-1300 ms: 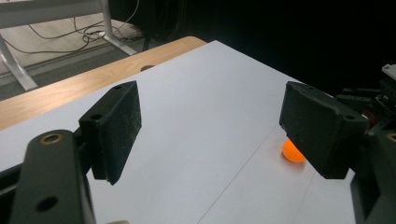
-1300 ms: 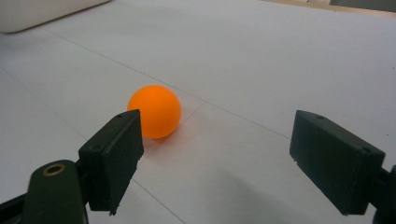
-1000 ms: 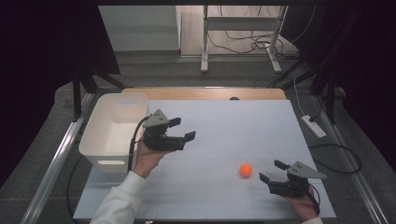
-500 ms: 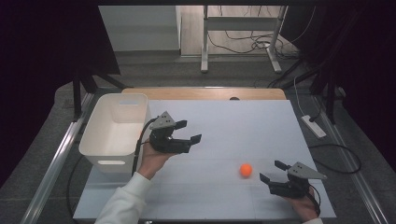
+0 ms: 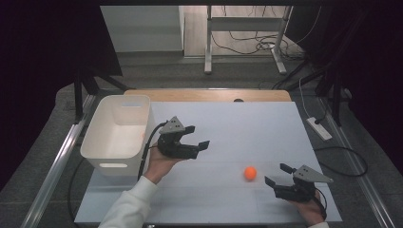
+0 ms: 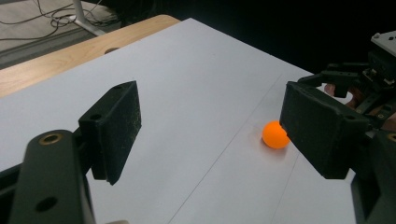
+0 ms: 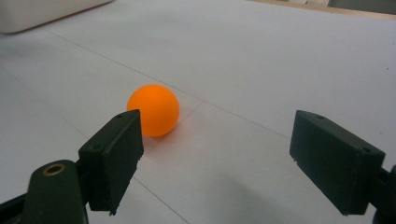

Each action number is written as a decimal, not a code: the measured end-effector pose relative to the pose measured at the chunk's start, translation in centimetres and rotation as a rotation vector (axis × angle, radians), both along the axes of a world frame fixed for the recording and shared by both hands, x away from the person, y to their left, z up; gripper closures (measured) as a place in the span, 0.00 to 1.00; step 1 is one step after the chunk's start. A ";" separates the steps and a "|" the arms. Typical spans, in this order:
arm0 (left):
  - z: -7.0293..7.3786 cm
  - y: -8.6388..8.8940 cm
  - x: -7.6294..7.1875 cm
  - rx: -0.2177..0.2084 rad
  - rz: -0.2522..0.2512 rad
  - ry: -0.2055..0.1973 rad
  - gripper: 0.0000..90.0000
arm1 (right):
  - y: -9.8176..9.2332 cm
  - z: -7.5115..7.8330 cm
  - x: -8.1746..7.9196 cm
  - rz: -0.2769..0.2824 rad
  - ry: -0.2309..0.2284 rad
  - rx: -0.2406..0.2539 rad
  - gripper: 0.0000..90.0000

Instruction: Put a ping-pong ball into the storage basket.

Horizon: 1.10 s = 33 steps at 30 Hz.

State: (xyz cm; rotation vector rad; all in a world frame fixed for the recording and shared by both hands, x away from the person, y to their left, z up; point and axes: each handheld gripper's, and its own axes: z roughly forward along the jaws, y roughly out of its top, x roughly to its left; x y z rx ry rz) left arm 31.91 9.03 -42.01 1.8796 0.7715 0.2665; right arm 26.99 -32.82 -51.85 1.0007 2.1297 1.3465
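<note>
Ball (image 5: 250, 173), orange, small, lying on the white table sheet (image 5: 237, 123), toward 4 o'clock of the sheet's middle in the high view, touched by nothing. Just beside it, at its 4 o'clock, the right gripper (image 5: 278, 175), low at the sheet's near right corner, held in a hand, pointing toward 10 o'clock. Released: 2 jaws spread wide, nothing between them. In the right gripper view the same ball (image 7: 153, 110) ahead of the jaws, close to the left one and partly behind its tip, apart from both pads; gripper midpoint (image 7: 215, 163) over bare sheet.

Left gripper (image 5: 198, 137), held up by the left hand (image 5: 161, 164) with a white sleeve (image 5: 126, 209) behind it, near the sheet's middle at about 9 o'clock of the ball and well apart from it. Also released: jaws parted, empty, aimed toward 3 o'clock. In the left gripper view, wide gap (image 6: 210, 126) over the sheet, ball (image 6: 275, 134) farther off, peeking out beside the right jaw, with the other gripper (image 6: 355, 81) beyond it at 2 o'clock.

White bin (image 5: 119, 130) at 9 o'clock of the left gripper, on the sheet's left edge, nothing seen inside. Bare wooden strip (image 5: 209, 95) of tabletop at 12 o'clock, past the sheet's far edge.
</note>
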 end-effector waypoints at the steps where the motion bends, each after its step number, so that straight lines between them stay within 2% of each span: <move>1: -0.1 -0.1 0.0 -0.002 -0.001 0.001 0.24 | 0.0 0.0 0.0 -0.002 0.000 -0.001 0.19; 7: -0.4 -0.9 0.0 0.018 -0.019 0.007 0.23 | -0.1 0.0 0.0 -0.005 -0.001 -0.003 0.19; 33: -1.4 -3.3 0.0 0.028 -0.072 0.020 0.23 | -0.1 0.1 -0.1 -0.004 -0.004 -0.001 0.19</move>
